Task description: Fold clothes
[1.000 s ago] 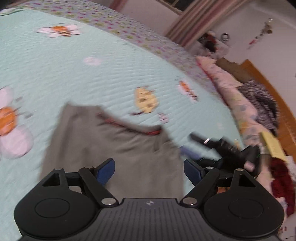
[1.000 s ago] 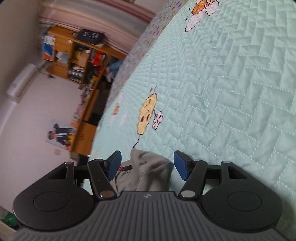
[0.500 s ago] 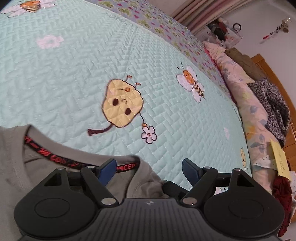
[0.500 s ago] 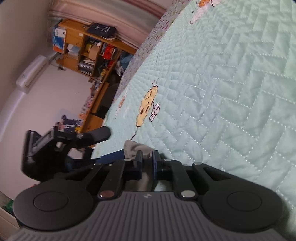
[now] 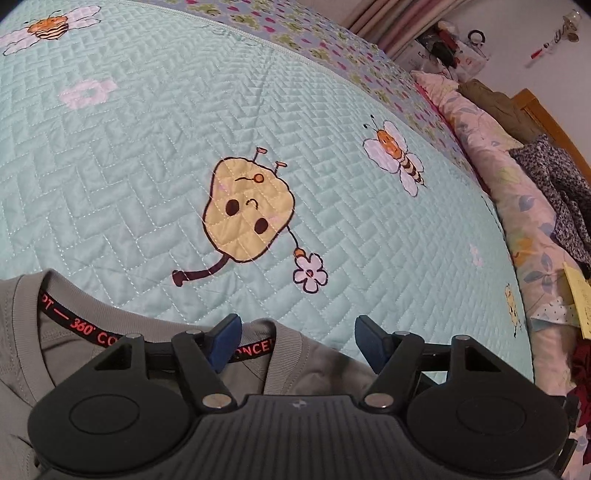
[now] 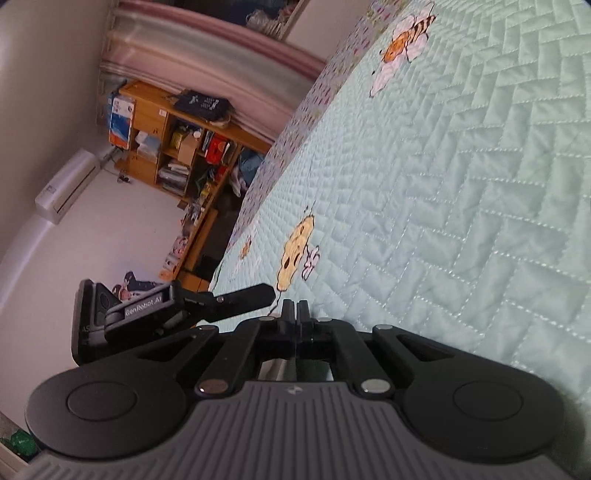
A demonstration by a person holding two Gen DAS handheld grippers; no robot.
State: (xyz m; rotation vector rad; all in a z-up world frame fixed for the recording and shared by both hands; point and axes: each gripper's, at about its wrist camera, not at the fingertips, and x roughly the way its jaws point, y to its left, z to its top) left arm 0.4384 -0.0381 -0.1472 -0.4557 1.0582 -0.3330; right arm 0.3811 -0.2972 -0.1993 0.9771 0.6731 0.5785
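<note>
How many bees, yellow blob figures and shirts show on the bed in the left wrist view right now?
Bees: 2
Yellow blob figures: 2
Grey shirt: 1
Total: 5

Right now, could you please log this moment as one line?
left gripper: open, jaws lately closing, grey shirt between them | right gripper: shut, hold unseen

Open quilted bedspread (image 5: 155, 155) ahead, pillows and piled clothes (image 5: 546, 192) along right edge, grey shirt (image 5: 66, 354) near left
</note>
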